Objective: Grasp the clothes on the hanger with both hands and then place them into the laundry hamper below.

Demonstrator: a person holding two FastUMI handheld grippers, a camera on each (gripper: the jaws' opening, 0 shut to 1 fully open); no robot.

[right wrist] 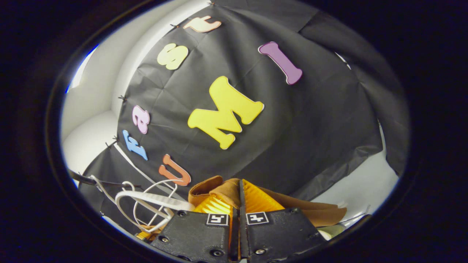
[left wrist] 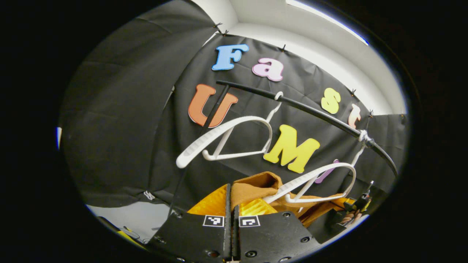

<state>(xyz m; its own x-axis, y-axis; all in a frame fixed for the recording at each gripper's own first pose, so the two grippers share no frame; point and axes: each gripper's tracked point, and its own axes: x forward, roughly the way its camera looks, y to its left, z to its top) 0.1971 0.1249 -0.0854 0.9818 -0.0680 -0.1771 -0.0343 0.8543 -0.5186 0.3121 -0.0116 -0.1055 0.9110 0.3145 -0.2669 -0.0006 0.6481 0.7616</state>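
Note:
A brown garment (left wrist: 256, 188) is bunched just past the tips of my left gripper (left wrist: 231, 191), whose fingers are pressed together on a fold of it. The cloth still drapes over a white hanger (left wrist: 321, 175) hooked on the black rail (left wrist: 310, 109). Farther right along the garment I see the other gripper and a hand (left wrist: 356, 210). In the right gripper view, my right gripper (right wrist: 240, 186) is shut on the same brown garment (right wrist: 219, 190), which trails off to the right. White hangers (right wrist: 146, 199) lie close on its left.
A second white hanger (left wrist: 226, 135) hangs bare on the rail, left of the loaded one. The rail's black upright post (left wrist: 215, 109) stands behind it. The black cloth wall is close behind everything, with white floor (left wrist: 139, 215) at its foot.

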